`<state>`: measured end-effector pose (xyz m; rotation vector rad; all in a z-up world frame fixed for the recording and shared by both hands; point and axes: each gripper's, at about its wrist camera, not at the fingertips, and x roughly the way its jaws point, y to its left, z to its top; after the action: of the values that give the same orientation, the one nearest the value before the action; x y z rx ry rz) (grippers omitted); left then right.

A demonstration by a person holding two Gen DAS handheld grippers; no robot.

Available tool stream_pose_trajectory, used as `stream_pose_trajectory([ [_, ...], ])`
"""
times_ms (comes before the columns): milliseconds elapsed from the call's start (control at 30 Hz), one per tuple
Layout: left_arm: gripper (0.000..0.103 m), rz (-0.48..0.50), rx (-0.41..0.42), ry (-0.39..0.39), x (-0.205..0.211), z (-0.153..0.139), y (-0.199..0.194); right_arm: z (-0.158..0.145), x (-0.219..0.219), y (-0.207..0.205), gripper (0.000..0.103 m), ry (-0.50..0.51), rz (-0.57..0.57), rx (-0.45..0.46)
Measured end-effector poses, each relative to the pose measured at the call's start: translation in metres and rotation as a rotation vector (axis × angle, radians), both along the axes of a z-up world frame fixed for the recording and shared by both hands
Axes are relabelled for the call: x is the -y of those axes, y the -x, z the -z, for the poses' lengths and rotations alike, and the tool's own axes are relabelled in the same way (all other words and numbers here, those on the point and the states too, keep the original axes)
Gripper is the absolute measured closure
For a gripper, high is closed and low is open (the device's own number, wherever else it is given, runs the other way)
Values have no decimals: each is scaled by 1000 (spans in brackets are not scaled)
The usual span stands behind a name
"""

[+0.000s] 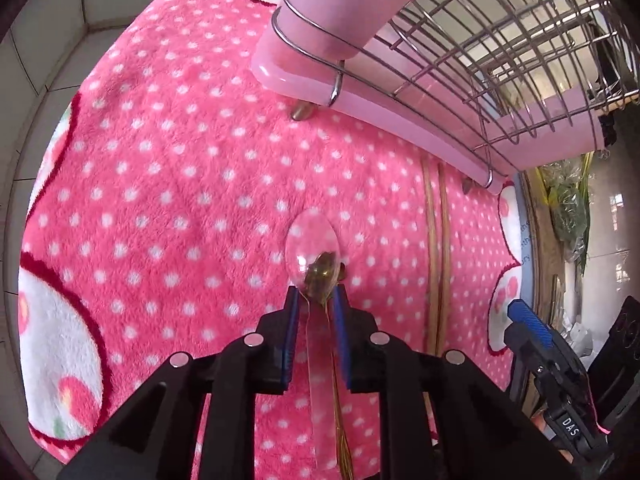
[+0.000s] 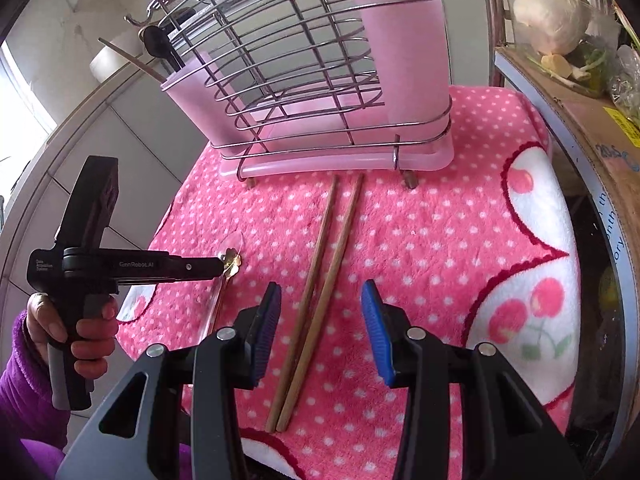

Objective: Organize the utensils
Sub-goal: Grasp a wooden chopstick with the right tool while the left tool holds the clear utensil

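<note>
1. Between the left tongs (image 1: pixel 317 300) lies the neck of a clear plastic spoon (image 1: pixel 314 256); the blue pads flank it closely, but I cannot tell whether they press it
2. Right tongs (image 2: pixel 322 312) stand open, holding nothing, hovering over the two wooden chopsticks (image 2: pixel 316 280) lying side by side on the pink dotted blanket (image 2: pixel 440 240)
3. Beyond stands the wire drying rack (image 2: pixel 312 92) with its pink cup holder (image 2: pixel 404 52), the likely destination
4. Risk: the slick, thin spoon may twist or slip from a light pinch, and the chopsticks could roll apart if only one gets caught
</note>
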<state>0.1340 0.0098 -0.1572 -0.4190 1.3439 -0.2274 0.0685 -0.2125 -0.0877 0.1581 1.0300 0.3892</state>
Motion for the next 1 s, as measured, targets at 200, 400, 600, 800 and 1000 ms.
stream_pose_trajectory([
  [200, 92, -3, 10, -15, 10, 4, -1, 4, 6, -3, 61, -8, 8, -7],
  [400, 95, -46, 58, -8, -18, -10, 8, 10, 9, -9, 61, -24, 13, -28],
  [600, 100, -73, 89, -79, -38, -15, 8, 12, -2, -36, 61, 1, 33, -60],
  [800, 100, -57, 94, -76, -42, -11, 6, 31, -26, -68, 69, 66, 49, -125],
  [1000, 99, -53, 51, -61, -33, 1, -3, 55, -37, -76, 93, 120, 80, -171],
])
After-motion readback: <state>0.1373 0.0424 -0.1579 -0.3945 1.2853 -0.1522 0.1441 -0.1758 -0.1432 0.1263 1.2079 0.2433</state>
